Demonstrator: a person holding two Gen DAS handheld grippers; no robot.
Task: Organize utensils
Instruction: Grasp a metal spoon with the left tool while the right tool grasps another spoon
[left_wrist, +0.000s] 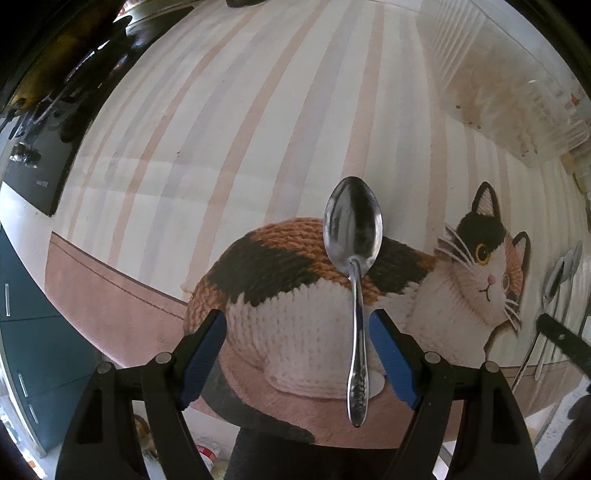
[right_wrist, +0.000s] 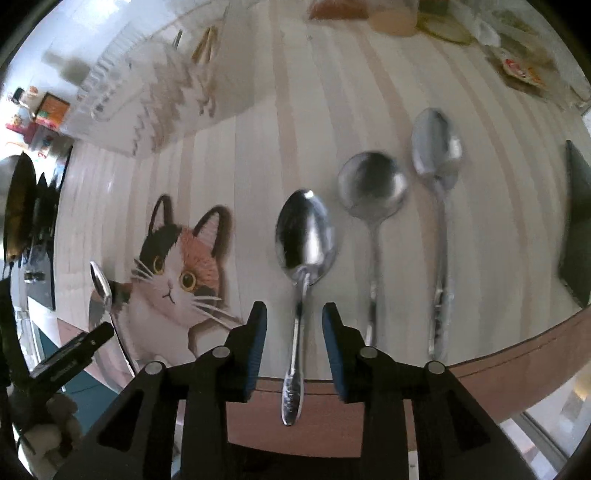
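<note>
Steel spoon (right_wrist: 304, 258) between right gripper (right_wrist: 294, 354)'s parted pads, ungripped; left gripper (left_wrist: 297, 354) wide over another spoon (left_wrist: 353, 254): align beside round spoon (right_wrist: 373, 188).

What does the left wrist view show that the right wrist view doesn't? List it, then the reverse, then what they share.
Left only: the cat's knitted body and a dark stovetop.
Right only: a round-bowled spoon and food packets.
Both: the cat's face, the striped mat, the clear organizer tray, and open hand-held gripper jaws straddling a spoon.
</note>
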